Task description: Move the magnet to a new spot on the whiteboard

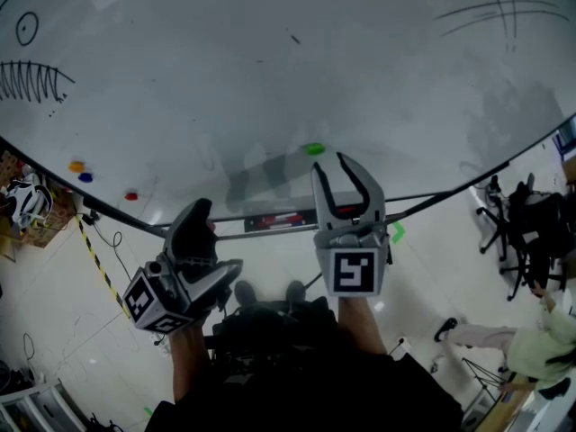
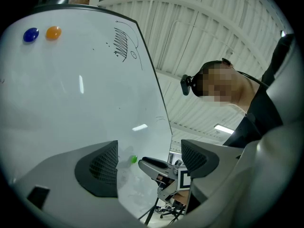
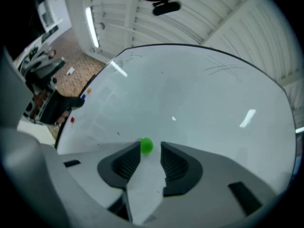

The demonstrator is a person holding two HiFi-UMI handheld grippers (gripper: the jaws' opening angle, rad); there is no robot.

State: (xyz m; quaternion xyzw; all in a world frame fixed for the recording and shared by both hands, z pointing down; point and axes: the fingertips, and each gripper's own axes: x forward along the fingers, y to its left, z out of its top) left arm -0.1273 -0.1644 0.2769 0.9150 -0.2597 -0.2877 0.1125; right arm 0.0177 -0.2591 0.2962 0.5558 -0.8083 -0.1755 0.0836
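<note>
A small green magnet sticks low on the whiteboard. My right gripper points at the board with its jaws open. In the right gripper view the green magnet sits at the mouth of my right gripper, close to the left fingertip, and the pads do not press on it. My left gripper hangs back to the left of the magnet, away from the board. Seen from the left gripper view, my left gripper is open and holds nothing, with the green magnet far ahead.
Orange, blue and red magnets sit at the board's lower left. Pen scribbles mark its left and upper right. A ledge with an eraser runs under the board. A person and an office chair are at the right.
</note>
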